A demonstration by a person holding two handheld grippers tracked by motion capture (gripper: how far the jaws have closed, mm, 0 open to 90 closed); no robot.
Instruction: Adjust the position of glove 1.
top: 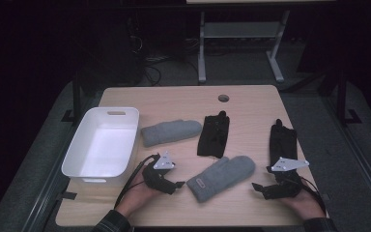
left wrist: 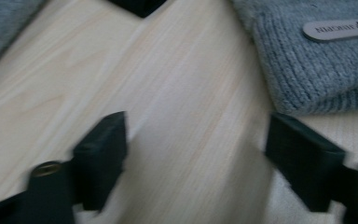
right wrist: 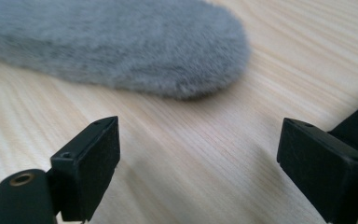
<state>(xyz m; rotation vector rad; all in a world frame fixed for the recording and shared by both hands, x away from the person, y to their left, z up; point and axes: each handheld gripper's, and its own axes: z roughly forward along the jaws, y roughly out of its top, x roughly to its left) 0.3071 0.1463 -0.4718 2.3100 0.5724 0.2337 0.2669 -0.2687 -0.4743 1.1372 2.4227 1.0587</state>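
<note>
A: Where's the near grey mitten [top: 221, 177]?
B: Between the left gripper [top: 177, 184] and right gripper [top: 256, 186], both with jaws open and empty on the tabletop [top: 251, 104].
A: Handling?
B: Probably soft, light, floppy; pinch its cuff. Beyond it lie a black glove [top: 213, 135] and a white bin [top: 102, 145].

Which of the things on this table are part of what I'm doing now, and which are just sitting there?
In play: near grey mitten, left gripper, right gripper, both open.

Lying about: far grey mitten, two black gloves, white bin.
</note>
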